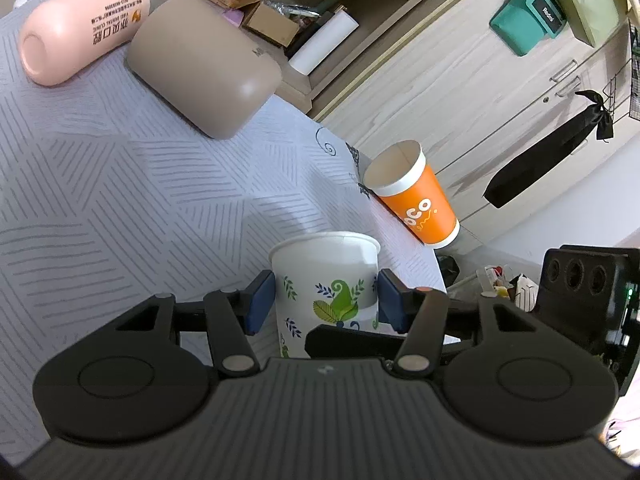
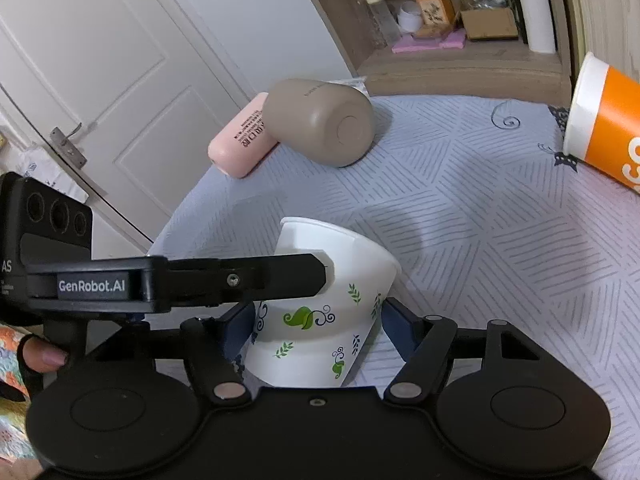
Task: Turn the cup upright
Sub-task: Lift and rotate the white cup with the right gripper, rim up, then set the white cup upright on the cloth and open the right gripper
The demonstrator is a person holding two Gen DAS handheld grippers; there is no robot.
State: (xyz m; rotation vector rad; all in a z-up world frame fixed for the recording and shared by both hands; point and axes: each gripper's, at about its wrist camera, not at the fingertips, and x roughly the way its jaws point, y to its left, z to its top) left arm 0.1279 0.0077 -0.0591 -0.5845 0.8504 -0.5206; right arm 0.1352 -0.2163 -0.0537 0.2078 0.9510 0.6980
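Observation:
A white paper cup (image 1: 326,280) with green leaf prints stands mouth-up on the striped cloth, between the blue pads of my left gripper (image 1: 326,300), which close on its sides. In the right wrist view the same cup (image 2: 320,320) sits between the pads of my right gripper (image 2: 318,324). The left pad touches the cup, and the right pad is close to it. The left gripper's finger (image 2: 248,276) crosses in front of the cup's rim.
An orange cup (image 1: 416,196) lies on its side at the table's edge, also in the right wrist view (image 2: 608,128). A taupe container (image 1: 204,64) and a pink bottle (image 1: 80,24) lie on their sides farther back. Shelves (image 2: 460,56) stand behind.

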